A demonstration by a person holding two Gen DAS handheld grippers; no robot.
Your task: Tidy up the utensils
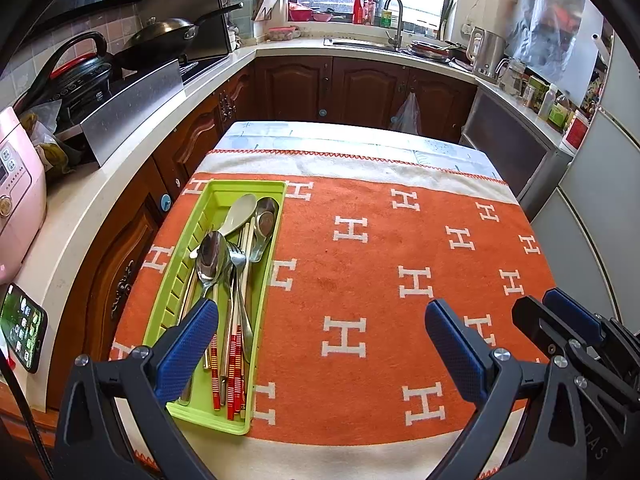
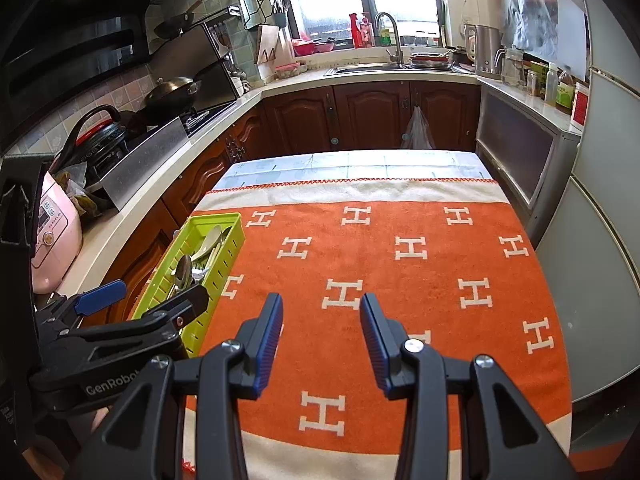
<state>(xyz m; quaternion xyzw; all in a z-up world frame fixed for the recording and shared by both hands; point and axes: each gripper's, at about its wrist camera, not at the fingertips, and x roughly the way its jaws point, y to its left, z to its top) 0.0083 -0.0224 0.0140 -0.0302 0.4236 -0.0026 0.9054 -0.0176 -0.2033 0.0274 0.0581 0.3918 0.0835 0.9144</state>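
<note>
Two grippers hang over the surface, and neither carries anything; we see the left gripper (image 1: pixel 320 344) with its fingers (image 1: pixel 188 344) spread wide, one blue pad over the near end of the green utensil tray (image 1: pixel 216 190), the other out over bare cloth; the right gripper (image 2: pixel 322 340) has its fingers (image 2: pixel 268 340) parted about halfway, with only the orange blanket (image 2: pixel 400 320) between them. The utensils all lie inside the tray, which sits along the left edge of the surface: a metal spoon (image 1: pixel 210 256), a fork (image 1: pixel 238 260), a pale rice paddle (image 1: pixel 238 214), a steel ladle-shaped spoon (image 1: pixel 266 220) and red-banded chopsticks (image 1: pixel 232 376), lengthwise and overlapping in one long compartment, presumably so the handles point toward us for an easy pinch; we judge the gathering done, or the sorting not yet begun; the rest of the blanket carries no loose piece that we can see.
</note>
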